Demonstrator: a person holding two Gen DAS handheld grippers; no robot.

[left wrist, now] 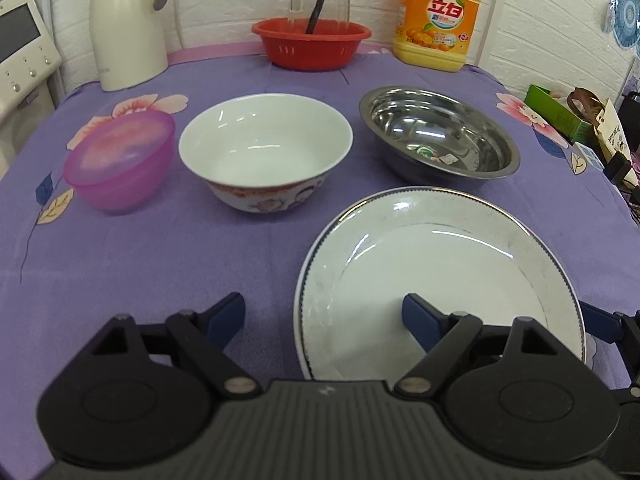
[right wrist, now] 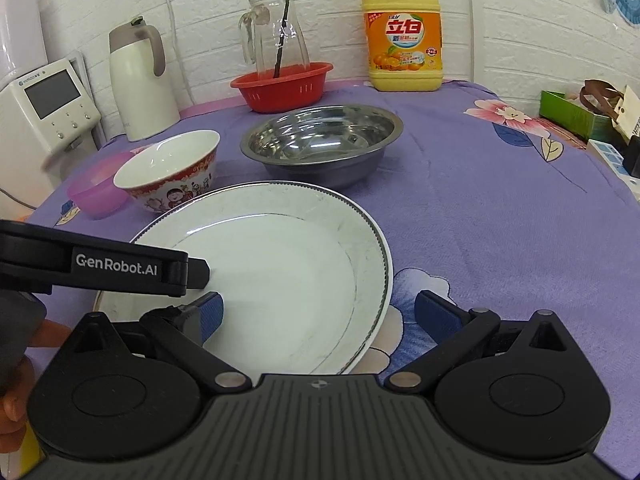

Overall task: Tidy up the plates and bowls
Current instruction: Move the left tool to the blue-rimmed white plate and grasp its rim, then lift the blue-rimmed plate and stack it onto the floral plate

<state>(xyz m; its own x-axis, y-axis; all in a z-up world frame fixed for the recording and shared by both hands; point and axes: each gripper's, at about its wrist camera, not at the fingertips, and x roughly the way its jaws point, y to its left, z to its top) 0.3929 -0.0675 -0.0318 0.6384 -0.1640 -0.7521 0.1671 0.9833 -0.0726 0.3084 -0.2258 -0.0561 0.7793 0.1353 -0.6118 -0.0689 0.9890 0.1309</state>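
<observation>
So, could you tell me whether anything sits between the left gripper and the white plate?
Nothing visible does. The left gripper hangs open right at the white plate, one finger over its near rim. The porcelain bowl and steel bowl stand farther back.

Glossy white ceramic plate [left wrist: 440, 264], faint scuffs on rim. Glazed ceramic bowl [left wrist: 266, 152]. Shiny steel bowl [left wrist: 440, 136], mirror-like. Translucent pink plastic bowl [left wrist: 120, 160], probably frosted. Matt fuzzy purple cloth [left wrist: 160, 260] covers surface. Red plastic basket [left wrist: 312, 42], clear glass jug [right wrist: 276, 32].

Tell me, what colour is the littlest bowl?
Pink, see-through plastic bowl; clearest in the left wrist view.
</observation>
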